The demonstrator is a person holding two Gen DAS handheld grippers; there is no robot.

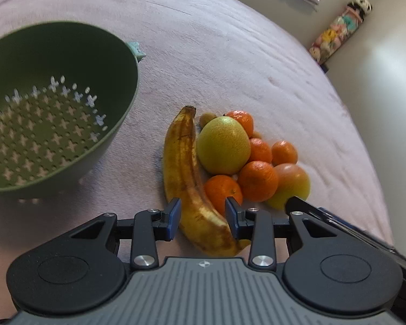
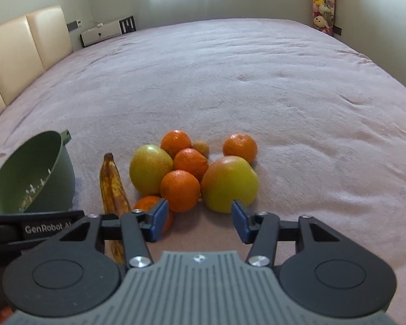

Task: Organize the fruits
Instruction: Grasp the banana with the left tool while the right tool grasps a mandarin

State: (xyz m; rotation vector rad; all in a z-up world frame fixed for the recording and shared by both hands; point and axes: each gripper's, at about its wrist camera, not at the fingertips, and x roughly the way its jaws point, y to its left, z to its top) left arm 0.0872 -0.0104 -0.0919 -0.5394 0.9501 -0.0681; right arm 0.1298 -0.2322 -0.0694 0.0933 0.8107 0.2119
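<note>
The bed cover is soft, matt pinkish cloth with a fine nap and shallow creases. The green strainer bowl looks like smooth, matt plastic pierced with cross-shaped holes. The banana has dull yellow skin heavily mottled brown. The mandarins have glossy, finely pitted peel; the two large yellow-green fruits are smooth with a soft sheen. The headboard panels look like smooth cream leather with a slight gloss.
</note>
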